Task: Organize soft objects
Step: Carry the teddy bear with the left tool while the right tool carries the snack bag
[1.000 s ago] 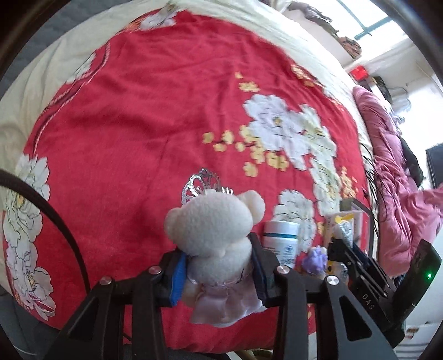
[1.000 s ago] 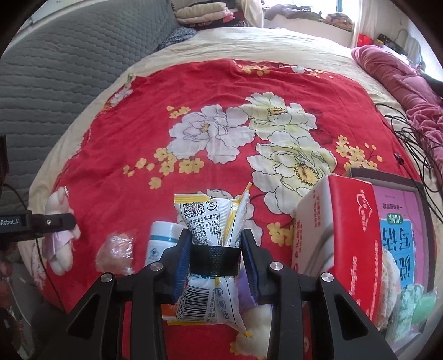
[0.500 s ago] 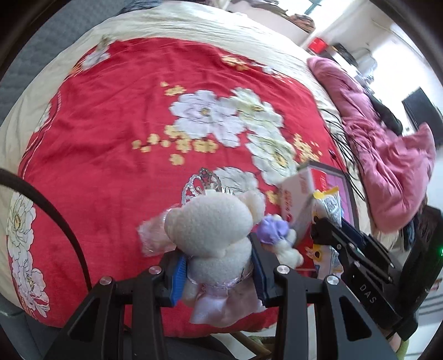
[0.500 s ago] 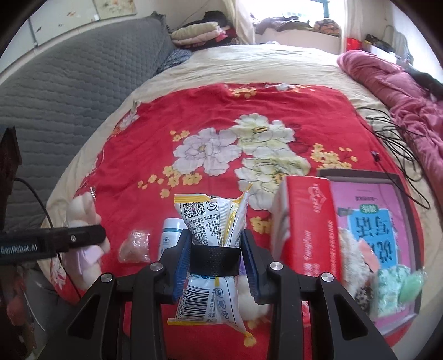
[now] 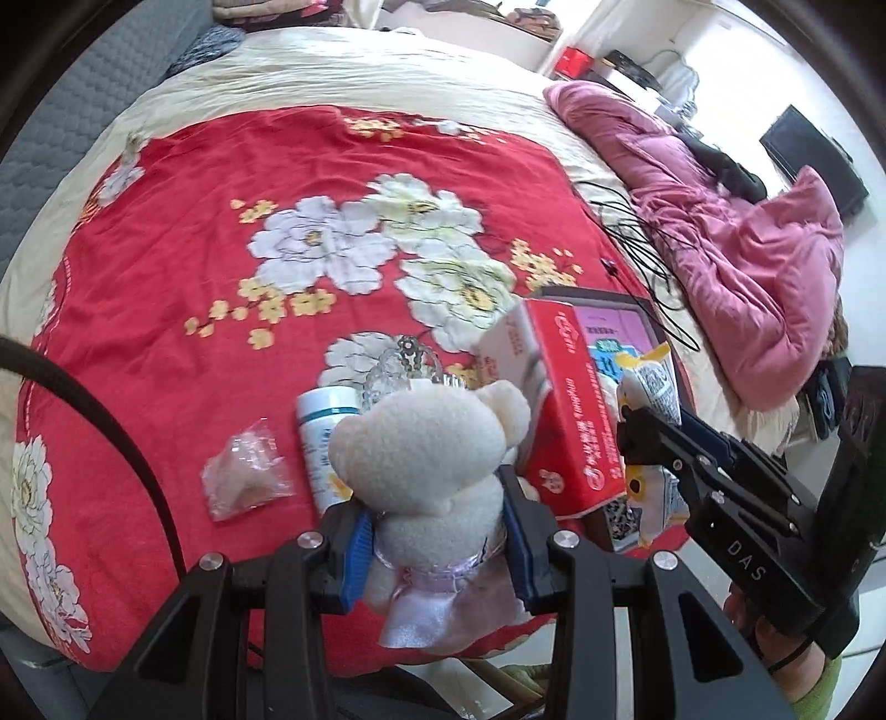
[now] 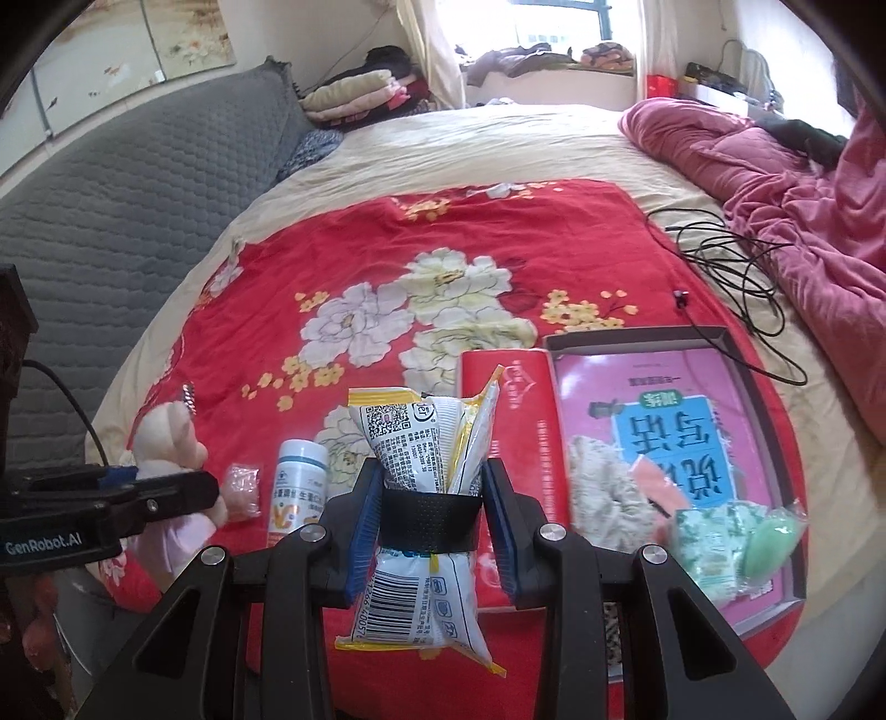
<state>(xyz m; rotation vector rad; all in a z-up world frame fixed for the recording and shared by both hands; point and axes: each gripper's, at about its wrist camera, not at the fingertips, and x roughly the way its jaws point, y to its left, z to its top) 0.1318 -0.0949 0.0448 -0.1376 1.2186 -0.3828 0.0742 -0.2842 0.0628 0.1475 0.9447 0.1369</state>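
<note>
Grippers: two. One cream bear [image 5: 426, 471], skirted in lilac, is pinched by the left gripper [image 5: 437, 545]; one white-yellow packet [image 6: 423, 498] is squeezed by the right gripper [image 6: 429, 526].

- Pretty clearly someone's bedroom at home: a big bed [image 6: 443, 144] with a cream sheet fills most of the right wrist view.
- A red floral blanket [image 6: 387, 288] is spread over it, and a crumpled pink quilt [image 6: 775, 194] sits along the right side.
- Grey quilted headboard [image 6: 138, 210] on the left, folded bedding [image 6: 360, 94] stacked in the corner.
- Clothes piled on the sill under a bright window [image 6: 554, 27].
- Black cables [image 6: 736, 277] loose on the sheet.
</note>
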